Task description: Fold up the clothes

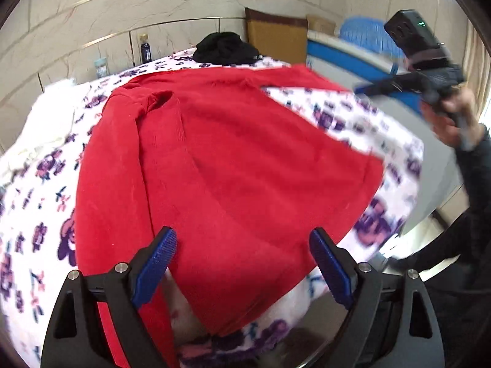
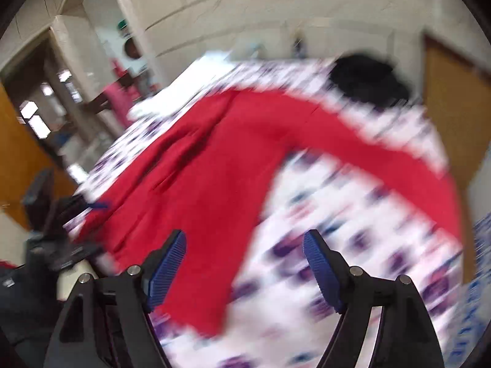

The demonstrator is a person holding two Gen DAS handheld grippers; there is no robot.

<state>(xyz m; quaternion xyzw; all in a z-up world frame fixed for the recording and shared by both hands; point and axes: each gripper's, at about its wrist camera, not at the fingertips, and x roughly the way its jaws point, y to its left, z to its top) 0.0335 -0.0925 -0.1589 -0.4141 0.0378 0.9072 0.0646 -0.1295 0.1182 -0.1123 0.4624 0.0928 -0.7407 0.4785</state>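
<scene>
A red long-sleeved top lies spread flat on a table covered with a white cloth printed with purple flowers. Its left sleeve is folded in over the body; its right sleeve stretches out to the side. My left gripper is open and empty, above the hem of the top. My right gripper is open and empty, above the top's side edge; it also shows in the left wrist view, beside the right sleeve. The right wrist view is blurred by motion.
A black garment lies at the table's far end. A dark bottle and a small jar stand by the tiled wall. A cardboard box and a blue basket are at the back right.
</scene>
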